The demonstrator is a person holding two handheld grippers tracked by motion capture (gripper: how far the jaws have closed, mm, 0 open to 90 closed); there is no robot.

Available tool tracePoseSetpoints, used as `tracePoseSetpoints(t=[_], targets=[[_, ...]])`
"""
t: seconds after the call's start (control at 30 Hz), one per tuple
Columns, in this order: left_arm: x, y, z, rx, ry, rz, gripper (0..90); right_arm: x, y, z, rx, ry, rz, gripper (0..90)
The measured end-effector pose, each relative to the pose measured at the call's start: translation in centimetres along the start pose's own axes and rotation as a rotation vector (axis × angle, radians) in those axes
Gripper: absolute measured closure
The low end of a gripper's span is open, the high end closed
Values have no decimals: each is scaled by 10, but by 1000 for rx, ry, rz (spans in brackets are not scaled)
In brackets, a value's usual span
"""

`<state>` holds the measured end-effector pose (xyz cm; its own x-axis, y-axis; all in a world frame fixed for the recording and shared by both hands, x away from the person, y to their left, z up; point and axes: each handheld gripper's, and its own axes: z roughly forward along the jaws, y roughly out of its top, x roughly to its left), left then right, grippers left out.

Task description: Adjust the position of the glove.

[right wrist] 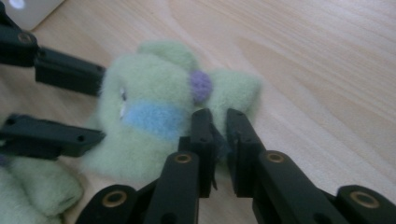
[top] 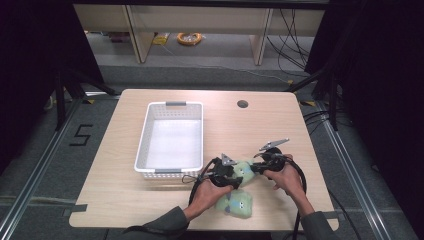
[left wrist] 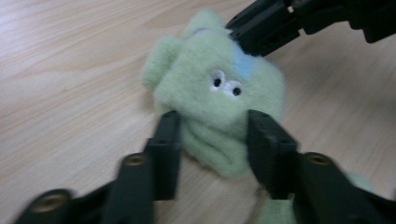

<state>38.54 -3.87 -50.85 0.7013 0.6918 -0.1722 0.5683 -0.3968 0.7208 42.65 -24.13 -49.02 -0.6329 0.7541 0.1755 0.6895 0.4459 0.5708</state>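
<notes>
Green plush toy (top: 243,170) on desk (top: 125,190), near right of basket (top: 150,125). Left tongs (left wrist: 212,135) pinching toy's lower body; right tongs (right wrist: 219,140) nipped narrow on toy's edge. Second plush (top: 236,202) nearer. Basket empty; lift and drop remaining.

You see a fuzzy green plush toy (left wrist: 219,100), matt black plastic claws, smooth pale wood-grain bench (top: 260,125), perforated white plastic basket (top: 145,131).

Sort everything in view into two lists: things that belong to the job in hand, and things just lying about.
In the job:
left hand-held gripper
right hand-held gripper
green plush toy

Lying about:
second green plush toy
white basket
coiled cable on the floor
</notes>
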Motion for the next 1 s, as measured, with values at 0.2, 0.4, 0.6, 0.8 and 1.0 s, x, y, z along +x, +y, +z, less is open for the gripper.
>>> tracePoseSetpoints(t=[0.2,0.4,0.6,0.8,1.0], targets=[[0,0,-4,-14,-44,24,870,1,-3,-7,0,-5,-30,862],[8,-3,-11,-18,-56,6,898,0,-6,-17,-71,10,-17,865],[9,3,-24,-47,-63,22,898,5,-6,-30,-82,16,-25,865],[9,3,-21,-14,-33,-3,643,6,-9,-27,-88,-14,-24,865],[-1,4,-9,52,-34,-18,393,2,-12,-23,-66,-28,-23,863]])
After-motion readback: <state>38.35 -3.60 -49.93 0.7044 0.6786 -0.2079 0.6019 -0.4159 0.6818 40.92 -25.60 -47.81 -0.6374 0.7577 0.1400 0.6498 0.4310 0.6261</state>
